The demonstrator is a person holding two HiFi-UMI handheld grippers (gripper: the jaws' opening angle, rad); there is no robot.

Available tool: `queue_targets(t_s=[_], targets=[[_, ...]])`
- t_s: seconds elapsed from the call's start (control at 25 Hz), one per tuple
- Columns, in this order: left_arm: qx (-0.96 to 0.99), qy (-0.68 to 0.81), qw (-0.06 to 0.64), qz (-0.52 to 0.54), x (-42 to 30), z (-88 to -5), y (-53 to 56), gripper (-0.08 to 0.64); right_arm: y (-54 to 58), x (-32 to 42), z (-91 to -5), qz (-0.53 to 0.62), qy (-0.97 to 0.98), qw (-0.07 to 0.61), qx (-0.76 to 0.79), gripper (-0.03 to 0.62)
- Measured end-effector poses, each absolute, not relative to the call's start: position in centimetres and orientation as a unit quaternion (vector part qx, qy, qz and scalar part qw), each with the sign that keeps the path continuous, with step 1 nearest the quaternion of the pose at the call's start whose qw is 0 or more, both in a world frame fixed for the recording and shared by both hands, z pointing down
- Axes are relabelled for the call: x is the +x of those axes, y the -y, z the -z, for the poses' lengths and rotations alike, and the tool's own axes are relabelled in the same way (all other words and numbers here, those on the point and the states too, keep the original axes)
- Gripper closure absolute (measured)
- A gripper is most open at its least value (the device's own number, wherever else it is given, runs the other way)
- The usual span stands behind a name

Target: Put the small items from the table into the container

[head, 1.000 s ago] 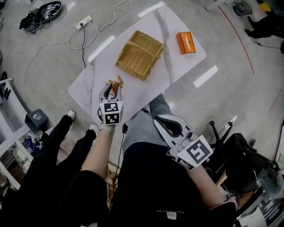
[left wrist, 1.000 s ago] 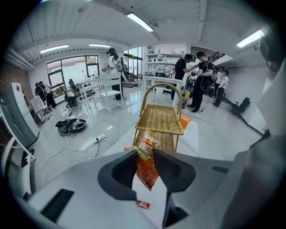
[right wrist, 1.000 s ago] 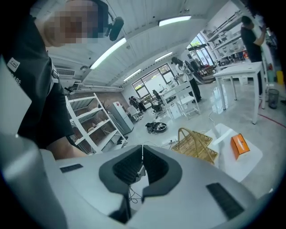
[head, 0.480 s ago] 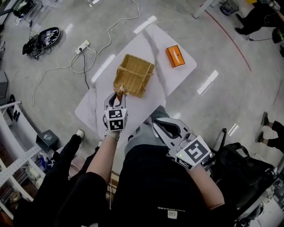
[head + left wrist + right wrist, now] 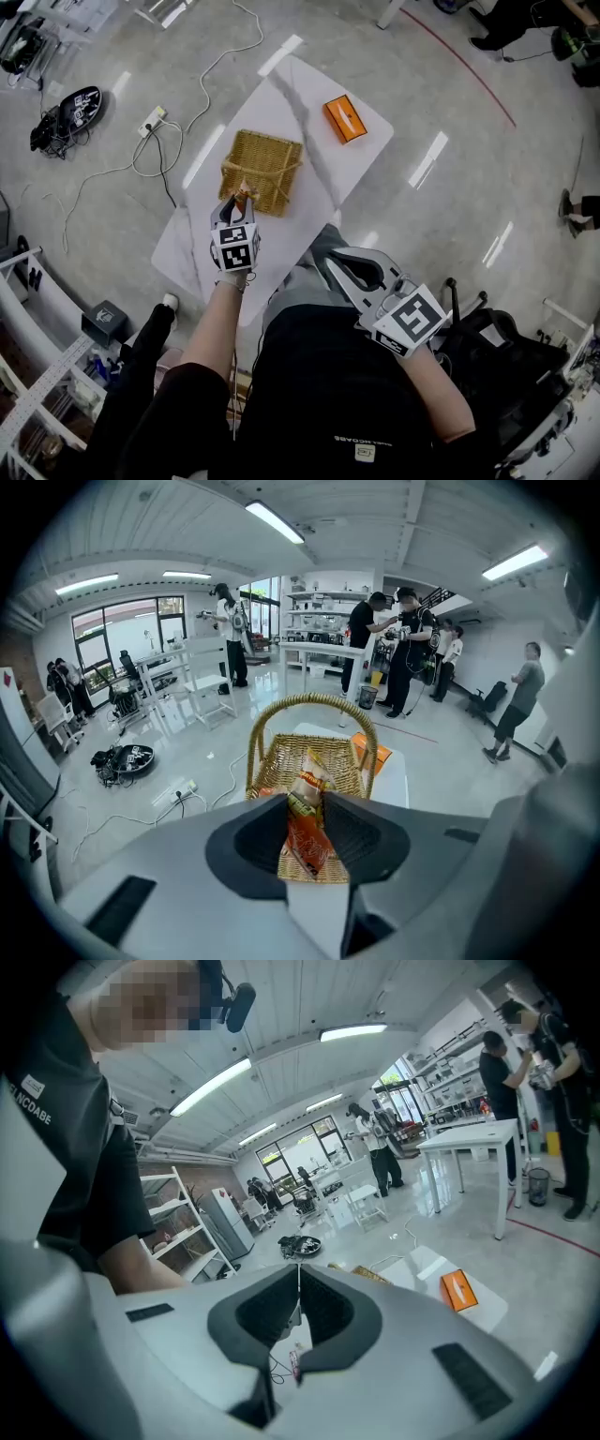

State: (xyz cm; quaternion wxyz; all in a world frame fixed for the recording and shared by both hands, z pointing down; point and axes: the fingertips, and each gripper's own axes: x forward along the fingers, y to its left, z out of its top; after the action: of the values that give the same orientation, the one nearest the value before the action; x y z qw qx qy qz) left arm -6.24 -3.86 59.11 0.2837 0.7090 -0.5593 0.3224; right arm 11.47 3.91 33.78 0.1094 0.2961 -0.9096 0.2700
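Observation:
A woven wicker basket (image 5: 262,169) with a hoop handle stands on the white marble table (image 5: 309,98). My left gripper (image 5: 241,201) is shut on an orange snack packet (image 5: 246,193) and hangs at the basket's near rim. In the left gripper view the packet (image 5: 305,827) is pinched upright between the jaws, with the basket (image 5: 323,761) just beyond. My right gripper (image 5: 334,259) is held low over the person's lap, off the table's near edge. In the right gripper view its tips (image 5: 299,1277) meet with nothing between them.
An orange box (image 5: 343,119) lies on the table past the basket, also seen as the orange box (image 5: 457,1290) in the right gripper view. Cables and a power strip (image 5: 150,122) lie on the floor at left. A black chair (image 5: 506,347) stands at right. Several people stand far off.
My left gripper has carried the packet forward from the table's near part up to the basket's near rim. The right gripper stays low by the lap.

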Motion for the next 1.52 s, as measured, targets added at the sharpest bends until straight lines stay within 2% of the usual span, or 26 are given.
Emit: queue_targets(t_s=[0.92,1.32,1.52], targets=[[0.706,0.539,0.32,-0.328,-6.0,-62.9,4.5,0.436,-2.6,12.2,-34.9,-0.278,0.898,0.125,0.317,0.581],[0.711,0.55,0.311,-0.31,-6.4,-60.8,4.5,0.436,-2.4,11.0,-34.2,-0.276,0.904,0.124,0.3,0.581],[0.72,0.561,0.296,-0.284,-6.7,-57.3,4.7,0.436,-2.0,9.5,-33.5,-0.27,0.914,0.122,0.279,0.581]])
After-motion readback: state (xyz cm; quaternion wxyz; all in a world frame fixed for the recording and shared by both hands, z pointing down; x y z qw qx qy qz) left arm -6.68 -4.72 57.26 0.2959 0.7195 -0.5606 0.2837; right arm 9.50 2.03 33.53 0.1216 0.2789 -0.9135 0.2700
